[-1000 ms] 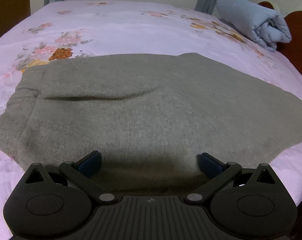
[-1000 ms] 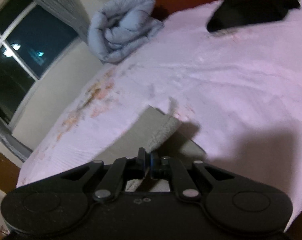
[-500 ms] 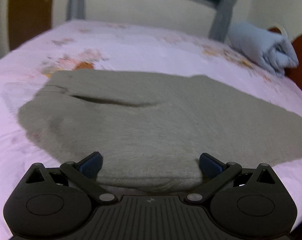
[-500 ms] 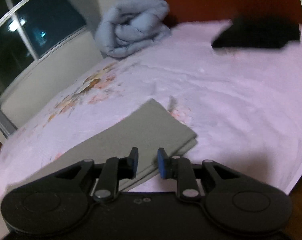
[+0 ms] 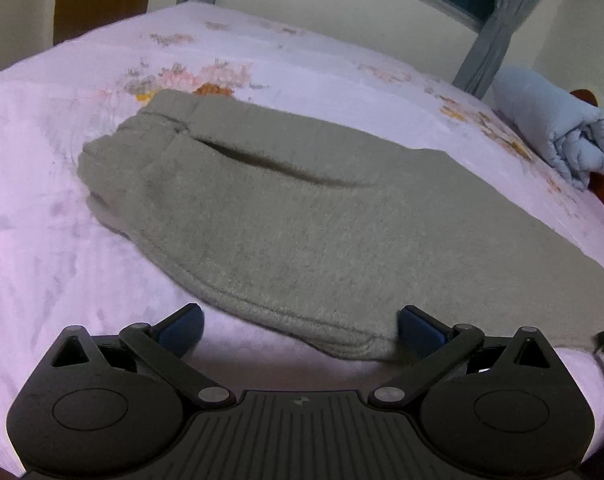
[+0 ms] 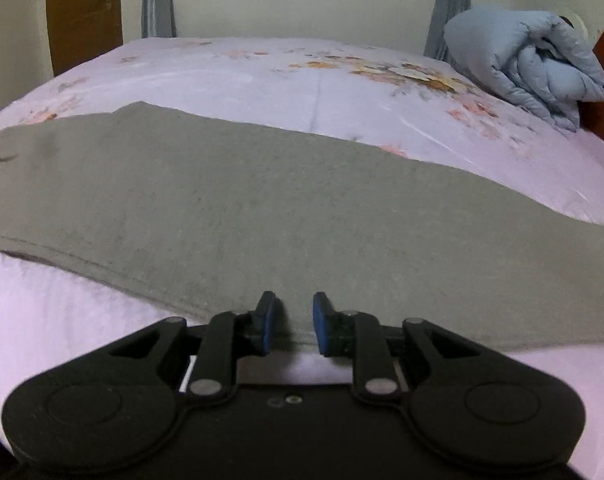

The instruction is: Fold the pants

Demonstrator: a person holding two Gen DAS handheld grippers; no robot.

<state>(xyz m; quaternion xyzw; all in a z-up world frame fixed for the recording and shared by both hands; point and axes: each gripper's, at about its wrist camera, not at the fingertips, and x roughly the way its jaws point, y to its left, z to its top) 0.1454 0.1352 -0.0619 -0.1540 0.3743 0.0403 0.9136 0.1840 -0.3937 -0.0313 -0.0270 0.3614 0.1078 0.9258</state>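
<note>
The left wrist view shows the waist end of the grey pants [image 5: 302, 216]: a gathered waistband at the upper left and a long pocket slit below it. The right wrist view shows only a flat, smooth leg section [image 6: 302, 208] ending in a straight cuff edge at the right. The pants lie folded lengthwise, legs stacked, on the pink floral bedsheet [image 5: 41, 220].

A rolled pale-blue quilt [image 6: 530, 64] sits at the far right of the bed, against a reddish-brown headboard. Grey curtains [image 5: 498, 32] hang beside a dark window behind the bed. Nothing lies between either gripper and the fabric.

The left gripper [image 5: 299, 326] is level and low over the sheet, its fingers spread wide, the right finger [image 5: 422, 330] just beside the near seam of the pants. It holds nothing. The right gripper [image 6: 293, 324] points at the near leg edge, its fingers narrowly parted with no fabric pinched between them.
</note>
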